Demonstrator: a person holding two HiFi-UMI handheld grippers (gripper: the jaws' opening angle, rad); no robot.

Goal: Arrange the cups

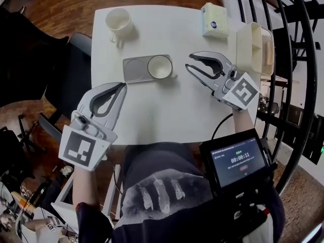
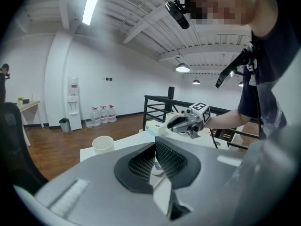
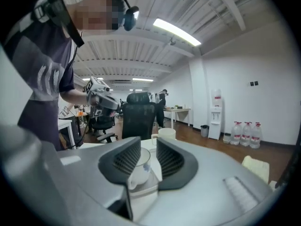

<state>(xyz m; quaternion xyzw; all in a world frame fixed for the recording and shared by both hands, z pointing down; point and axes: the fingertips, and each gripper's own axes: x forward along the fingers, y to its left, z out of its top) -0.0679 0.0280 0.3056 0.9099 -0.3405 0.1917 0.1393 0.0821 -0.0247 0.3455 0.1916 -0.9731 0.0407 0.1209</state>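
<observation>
Two white cups stand on the white table [image 1: 152,110]. One cup [image 1: 119,21] is at the far left corner. The other cup [image 1: 160,66] sits on the right end of a grey tray [image 1: 135,69] near the middle. My right gripper [image 1: 189,62] hovers just right of that cup, jaws open and empty. Along its jaws in the right gripper view, the tray cup [image 3: 139,166] shows beyond the gap and the far cup [image 3: 167,133] behind it. My left gripper [image 1: 123,87] is shut and empty at the table's near left, below the tray.
A tissue box [image 1: 213,19] lies at the far right of the table, beside a white plastic holder [image 1: 253,47] on the right edge. A black railing [image 1: 296,59] runs along the right. A dark office chair [image 1: 71,70] stands left of the table. A screen device [image 1: 238,161] hangs at my chest.
</observation>
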